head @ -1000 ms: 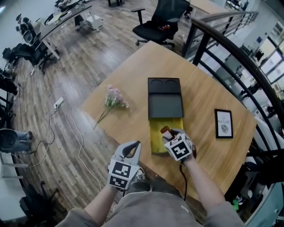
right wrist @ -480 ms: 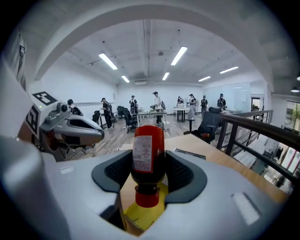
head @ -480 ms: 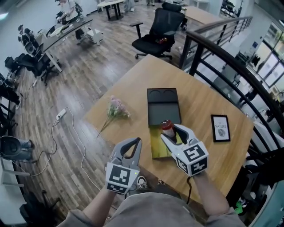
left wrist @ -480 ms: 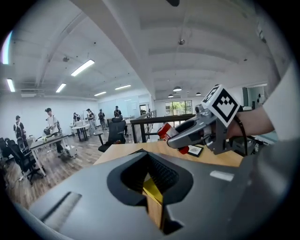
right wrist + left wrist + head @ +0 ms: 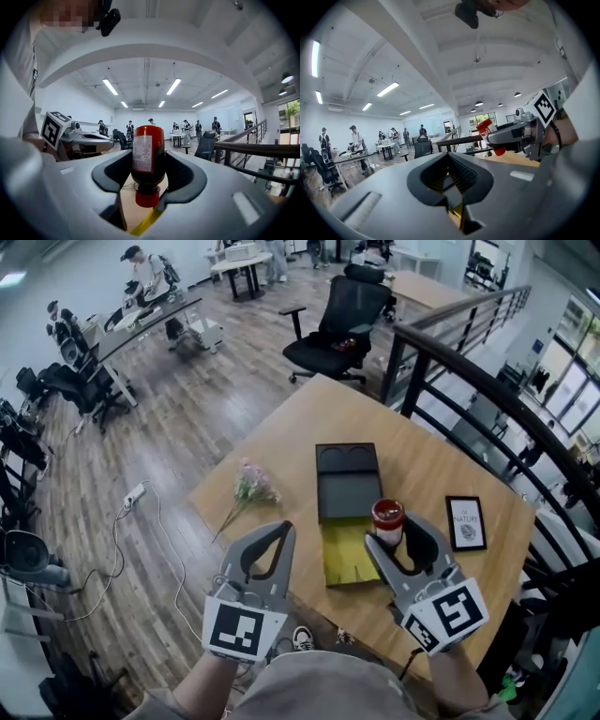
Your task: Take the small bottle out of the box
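My right gripper [image 5: 394, 536] is shut on the small bottle [image 5: 387, 519] and holds it in the air above the table, just right of the box. The bottle [image 5: 148, 150] has a dark body, a white label and a red cap that points back toward the gripper [image 5: 149, 165]. The box's yellow tray [image 5: 349, 554] lies open near the table's front edge, and its black lid [image 5: 347, 482] lies behind it. My left gripper [image 5: 283, 528] hovers off the table's front edge, left of the box, shut with nothing in it [image 5: 449, 157]. The left gripper view also shows the bottle [image 5: 490, 131].
A framed picture [image 5: 467, 523] lies on the wooden table [image 5: 291, 442] right of the box. A bunch of pink flowers [image 5: 251, 486] lies at the table's left edge. A black railing [image 5: 487, 390] curves along the right, and an office chair [image 5: 337, 329] stands beyond the table.
My right gripper has risen out of the yellow tray with the bottle and come up to the right. The left gripper stays shut and has barely moved.
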Demonstrator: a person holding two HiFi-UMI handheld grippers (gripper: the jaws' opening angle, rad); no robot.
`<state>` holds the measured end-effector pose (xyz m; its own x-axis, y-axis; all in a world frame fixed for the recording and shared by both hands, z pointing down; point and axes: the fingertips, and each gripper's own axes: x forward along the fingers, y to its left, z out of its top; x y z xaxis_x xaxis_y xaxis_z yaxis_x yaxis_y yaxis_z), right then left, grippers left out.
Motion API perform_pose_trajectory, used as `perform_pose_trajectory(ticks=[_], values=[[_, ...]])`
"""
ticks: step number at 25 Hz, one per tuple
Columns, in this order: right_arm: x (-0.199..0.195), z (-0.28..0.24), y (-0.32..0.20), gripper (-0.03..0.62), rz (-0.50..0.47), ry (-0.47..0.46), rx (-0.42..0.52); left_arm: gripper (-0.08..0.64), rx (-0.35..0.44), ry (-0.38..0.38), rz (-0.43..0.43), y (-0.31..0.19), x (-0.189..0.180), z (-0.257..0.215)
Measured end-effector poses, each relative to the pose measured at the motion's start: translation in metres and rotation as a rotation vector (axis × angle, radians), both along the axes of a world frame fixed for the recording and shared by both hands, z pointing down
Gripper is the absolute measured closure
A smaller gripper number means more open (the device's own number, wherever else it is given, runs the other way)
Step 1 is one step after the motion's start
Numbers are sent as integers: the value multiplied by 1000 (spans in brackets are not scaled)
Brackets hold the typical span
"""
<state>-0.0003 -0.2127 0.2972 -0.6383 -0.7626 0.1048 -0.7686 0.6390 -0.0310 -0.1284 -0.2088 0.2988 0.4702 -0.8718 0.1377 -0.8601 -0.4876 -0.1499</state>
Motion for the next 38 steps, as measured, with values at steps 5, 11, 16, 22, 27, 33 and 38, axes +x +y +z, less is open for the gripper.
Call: perform_pose_trajectory(ticks=[5, 11, 16, 22, 27, 33, 38], values=[[7, -20, 19, 370, 25, -10, 56, 558, 14, 37, -18, 10, -7, -16], [16, -17, 30, 370, 35, -30, 32, 559, 1, 20, -24, 21, -3, -13], [15, 6, 38, 370, 20, -21, -17, 558, -30, 21, -19, 28, -1, 9], [18, 35, 40, 370, 20, 8, -84, 559, -54, -11, -19, 28, 5, 34], [22, 40, 38, 370, 27, 17, -105, 558, -56, -32, -19, 25, 7, 38], [26, 44, 39, 370, 20, 22, -108, 560, -68, -16, -23, 25, 15, 39], [25, 44, 42, 370, 9, 15, -113, 558, -70, -27, -25, 27, 14, 38]])
